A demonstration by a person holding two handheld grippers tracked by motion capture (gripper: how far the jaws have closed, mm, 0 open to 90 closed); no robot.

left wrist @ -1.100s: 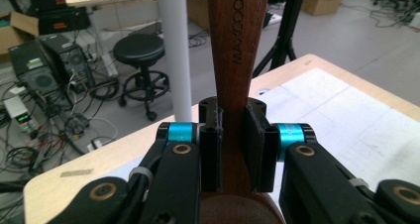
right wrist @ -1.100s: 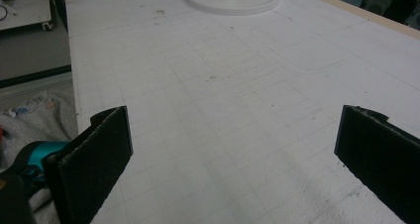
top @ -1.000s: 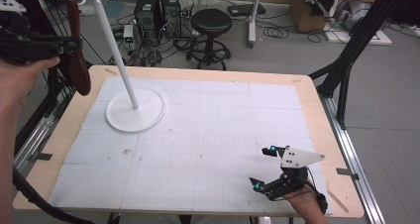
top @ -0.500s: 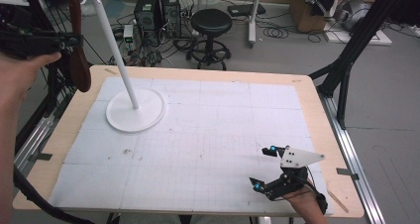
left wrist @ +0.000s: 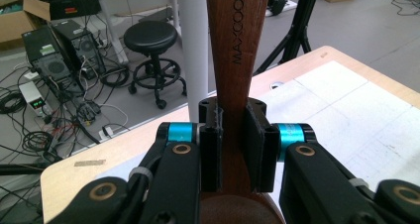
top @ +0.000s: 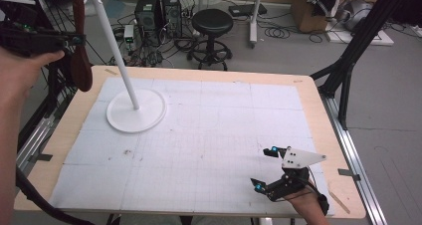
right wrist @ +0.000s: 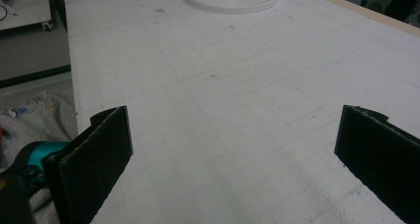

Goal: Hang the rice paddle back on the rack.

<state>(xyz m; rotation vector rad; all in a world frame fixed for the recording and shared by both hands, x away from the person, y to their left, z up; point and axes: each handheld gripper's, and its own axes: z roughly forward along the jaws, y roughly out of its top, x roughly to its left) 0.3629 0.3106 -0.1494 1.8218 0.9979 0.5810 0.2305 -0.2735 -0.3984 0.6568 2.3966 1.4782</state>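
The left gripper (top: 74,38) is raised off the table at the far left corner, and its jaws are closed tight on the handle of a dark wooden spoon (top: 79,60). In the left gripper view the two black pads (left wrist: 210,144) press against both sides of the brown handle, which runs straight up between them and carries the word MAXCOOK in dark letters along its length; the wider part of the spoon (left wrist: 237,60) swells out just below the pads at the bottom edge. From above, the spoon hangs roughly upright, its broad rounded end pointing down over the table's left edge and its upper end close to the top of a white stand (top: 135,110). That stand has a round flat base on the white gridded mat (top: 209,150) and a thin pole leaning up to a ring of short pegs at the top, which sits just beside the spoon's upper end; whether they touch cannot be told. The right gripper (top: 266,168) is low near the front right corner of the table, well apart from the stand, with its jaws spread wide and nothing between them, just the bare mat showing in the gap in the right gripper view (right wrist: 223,149)
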